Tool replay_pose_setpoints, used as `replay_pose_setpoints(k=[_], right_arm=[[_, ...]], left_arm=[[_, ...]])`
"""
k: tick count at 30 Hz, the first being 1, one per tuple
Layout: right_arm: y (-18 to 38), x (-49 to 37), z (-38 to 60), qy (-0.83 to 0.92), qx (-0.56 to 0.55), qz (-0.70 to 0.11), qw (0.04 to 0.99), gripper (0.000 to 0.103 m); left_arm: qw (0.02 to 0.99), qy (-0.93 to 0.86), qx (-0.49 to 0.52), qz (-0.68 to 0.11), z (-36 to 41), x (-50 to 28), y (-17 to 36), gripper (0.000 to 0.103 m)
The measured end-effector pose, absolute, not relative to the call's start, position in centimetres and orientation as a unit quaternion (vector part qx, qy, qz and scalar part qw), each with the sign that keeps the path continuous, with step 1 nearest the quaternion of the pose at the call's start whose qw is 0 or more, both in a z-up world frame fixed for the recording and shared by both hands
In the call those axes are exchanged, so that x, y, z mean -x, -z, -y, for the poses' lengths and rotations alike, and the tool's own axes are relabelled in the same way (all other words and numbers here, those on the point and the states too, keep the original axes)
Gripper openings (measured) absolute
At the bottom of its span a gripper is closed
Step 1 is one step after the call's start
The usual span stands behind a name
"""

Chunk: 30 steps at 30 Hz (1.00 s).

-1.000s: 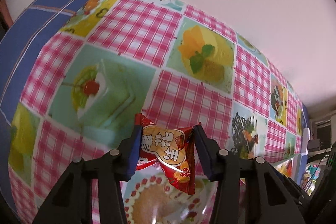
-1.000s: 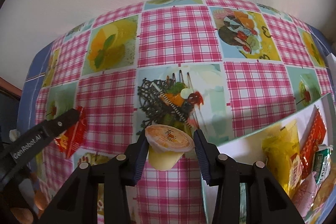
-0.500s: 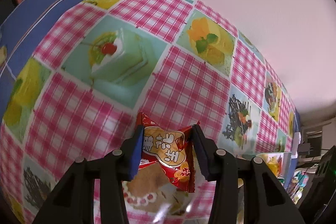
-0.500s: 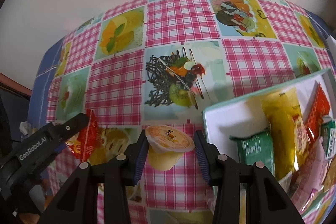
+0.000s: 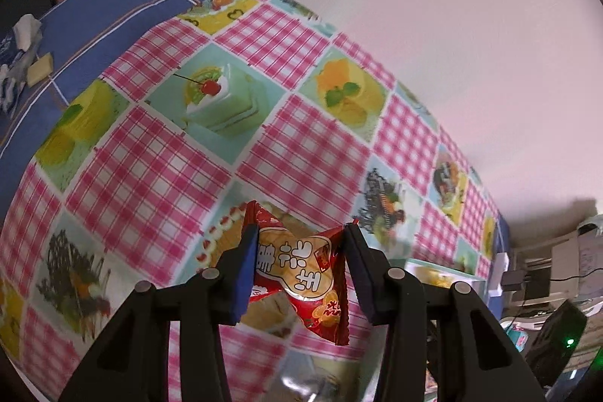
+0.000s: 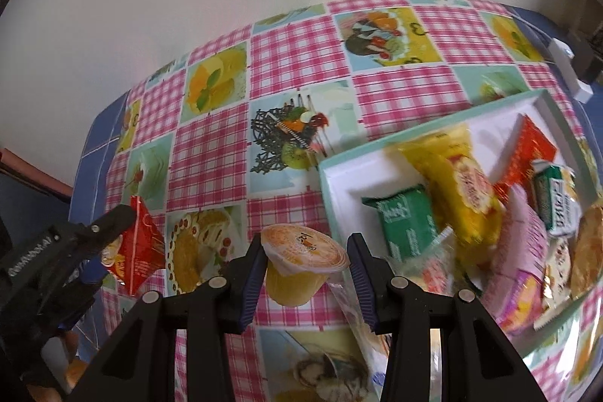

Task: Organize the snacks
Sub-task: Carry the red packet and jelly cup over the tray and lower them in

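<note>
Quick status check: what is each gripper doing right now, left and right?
Left gripper: closed on the red snack packet, held above the tablecloth.
Right gripper: closed on the orange jelly cup, beside the tray.

Plain white wall (image 5: 433,25) behind the counter (image 5: 158,145), evenly lit, faint pinkish cast. Counter wears a glossy oilcloth (image 6: 301,55) – pink gingham squares alternating with dessert photos – laid over a blue plaid cloth (image 5: 113,2) showing at the far edge. Crumpled paper scraps (image 5: 26,32) sit on the blue part. Past the counter's other end – cluttered white shelving (image 5: 557,266), cables, a dark device with a green light (image 5: 570,341).
</note>
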State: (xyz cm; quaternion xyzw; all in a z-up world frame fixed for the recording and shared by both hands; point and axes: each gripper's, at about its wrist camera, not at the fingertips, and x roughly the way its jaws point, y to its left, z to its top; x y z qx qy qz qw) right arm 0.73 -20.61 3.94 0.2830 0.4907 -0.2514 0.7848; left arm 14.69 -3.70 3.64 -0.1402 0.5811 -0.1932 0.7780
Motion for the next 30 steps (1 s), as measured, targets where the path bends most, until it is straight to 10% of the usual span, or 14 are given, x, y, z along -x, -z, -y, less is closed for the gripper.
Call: replay_pose_setpoints(k=[30], right_arm=[[-8.4,10.7,26.7,0.339,-0.332,-0.395,0.787,0.046]], left_arm=[[0.805,0.276,0.058,-0.522,13.0,-4.3,-8.7,0.047]])
